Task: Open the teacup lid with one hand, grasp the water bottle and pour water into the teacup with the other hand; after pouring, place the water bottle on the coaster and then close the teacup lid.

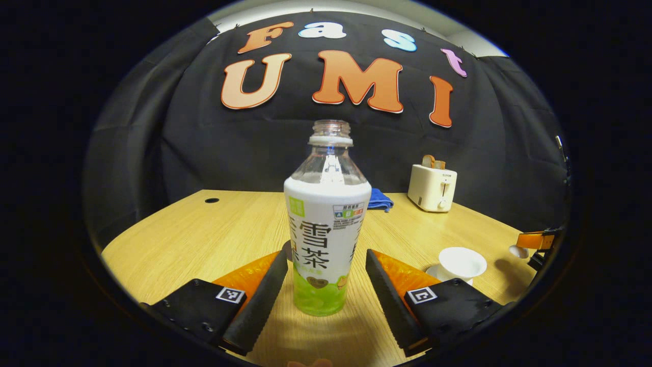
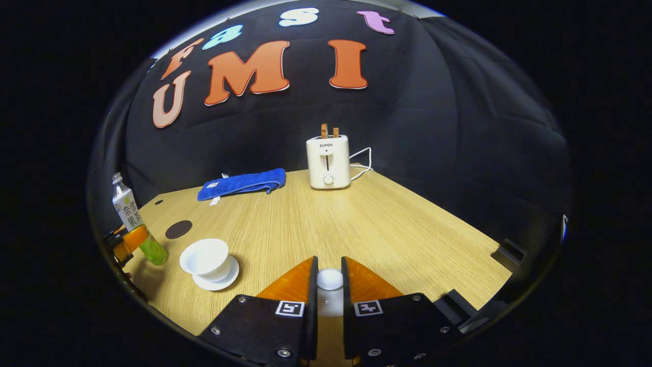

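Left jaws: my left gripper [image 1: 326, 285] stands wide apart, one finger on each side of the water bottle [image 1: 326, 224], with a gap showing on both sides, so I have no grip on it yet.
Right jaws: my right gripper [image 2: 328, 298] is pressed together on the teacup lid [image 2: 330, 279], a small white piece pinched between both fingers and held above the table [image 2: 387, 224].
Bottle: upright on the table, cap off, mouth open; clear at the shoulder, wrapped in a white and green sleeve below.
Teacup: the white teacup [image 2: 205, 256] sits uncovered on its saucer [image 2: 224, 278], just right of the bottle in the left gripper view, on the near side of the table.
Coaster: I take the dark round disc [image 2: 179, 229] just behind the bottle for the coaster.
Step in hand, as I judge it: taking hold of the bottle. I'd close squarely on the sleeved lower body, keep it upright while lifting since the mouth is open, and hold the lid well clear of the cup.
Farther off: a cream toaster [image 2: 328, 162] and a blue cloth [image 2: 242, 184] lie behind the bottle, toward the back wall.
Writing: the bottle sleeve carries large dark Chinese characters and a small graded panel, too small for me to make out; I leave the wording unread.
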Tool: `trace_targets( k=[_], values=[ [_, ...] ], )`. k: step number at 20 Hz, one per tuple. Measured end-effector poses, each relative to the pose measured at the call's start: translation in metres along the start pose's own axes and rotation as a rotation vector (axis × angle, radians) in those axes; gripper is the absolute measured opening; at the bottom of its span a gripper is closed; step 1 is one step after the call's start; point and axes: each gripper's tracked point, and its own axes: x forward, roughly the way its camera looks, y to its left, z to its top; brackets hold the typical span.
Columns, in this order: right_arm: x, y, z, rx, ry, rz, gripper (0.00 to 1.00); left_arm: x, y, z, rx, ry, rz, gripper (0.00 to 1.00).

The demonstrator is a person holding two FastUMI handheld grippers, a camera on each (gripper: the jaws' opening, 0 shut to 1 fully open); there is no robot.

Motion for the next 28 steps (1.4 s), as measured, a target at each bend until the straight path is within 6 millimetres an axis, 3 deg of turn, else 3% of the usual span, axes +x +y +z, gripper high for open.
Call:
trace_targets(
  k=[5,7,10,13,14,18,23,28],
  values=[
    [0.001,0.005,-0.002,0.002,0.013,0.003,0.21,0.007,0.004,-0.002,0.000,0.016,0.007,0.99],
    [0.000,0.006,0.000,0.000,0.013,0.005,0.21,0.008,0.005,-0.001,0.001,0.017,-0.001,0.74],
    [-0.003,0.008,0.001,-0.001,0.008,0.007,0.21,0.002,0.000,-0.001,0.020,0.062,-0.039,0.64],
    [-0.006,0.009,0.003,-0.002,0.003,0.007,0.17,-0.009,0.007,0.004,0.133,0.066,-0.016,0.65],
    [-0.009,0.009,0.003,-0.004,0.002,0.007,0.21,-0.013,0.006,0.007,0.164,0.066,-0.017,0.65],
    [-0.017,0.009,0.005,0.002,-0.010,0.010,0.21,-0.022,0.007,0.022,0.369,0.061,-0.008,0.65],
    [-0.025,0.003,0.004,0.024,-0.020,0.006,0.21,-0.011,0.002,0.023,0.569,0.110,-0.027,0.66],
    [-0.030,-0.015,0.005,0.058,-0.030,-0.023,0.21,0.003,-0.027,0.024,0.820,0.129,-0.102,0.66]
  ],
)
